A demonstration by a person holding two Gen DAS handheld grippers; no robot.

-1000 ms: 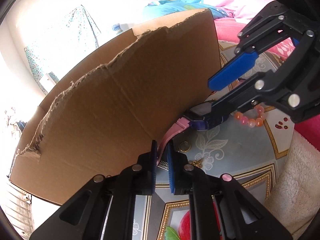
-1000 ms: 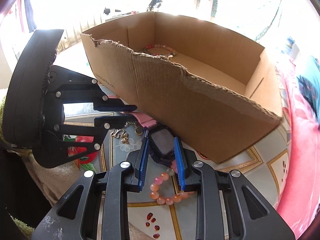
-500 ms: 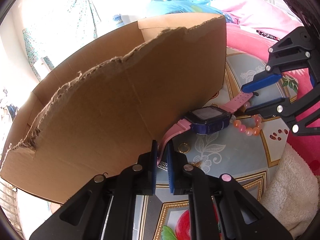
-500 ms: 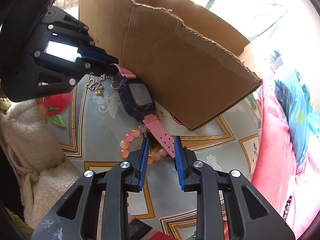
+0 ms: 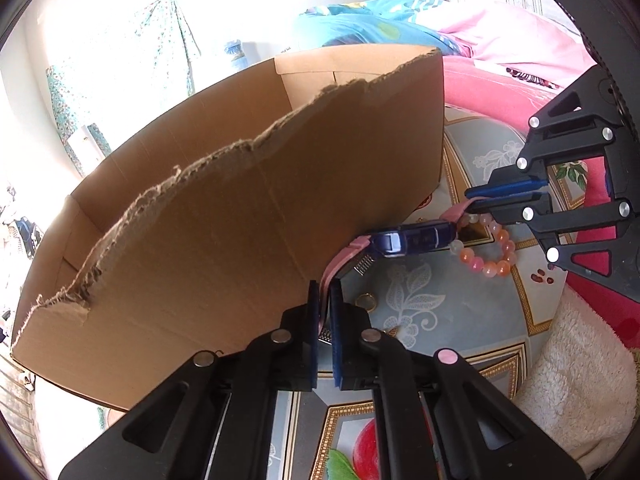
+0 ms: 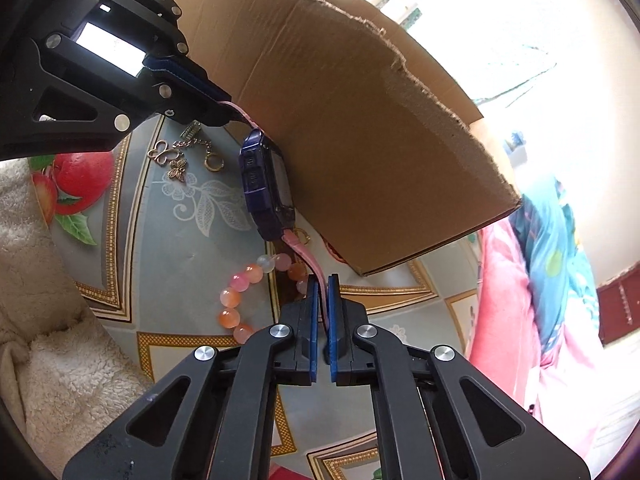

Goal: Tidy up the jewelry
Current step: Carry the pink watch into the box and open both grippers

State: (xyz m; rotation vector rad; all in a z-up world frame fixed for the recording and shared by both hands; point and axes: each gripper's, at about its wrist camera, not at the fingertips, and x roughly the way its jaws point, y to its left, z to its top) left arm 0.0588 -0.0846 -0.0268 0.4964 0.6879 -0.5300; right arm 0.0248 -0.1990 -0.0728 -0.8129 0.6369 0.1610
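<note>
The left tool (image 5: pixel 325 292) stays clamped on one pink strap of the blue-cased, pink-strapped watch (image 5: pixel 412 238), now lifted off the patterned table (image 5: pixel 432 320) beside the torn brown cardboard box (image 5: pixel 240 220). The right tool (image 6: pixel 322 286), gaping half a second ago, has just closed on the other strap, over the orange-pink bead bracelet (image 6: pixel 236 296).

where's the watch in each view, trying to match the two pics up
Left wrist view: the watch sits right of centre, off the box's right end, its pink strap ends pinched by the left hand-held gripper and the right hand-held gripper.
Right wrist view: the watch is left of centre, edge-on beside the box wall.
Shared landmark: the torn cardboard box.
</note>
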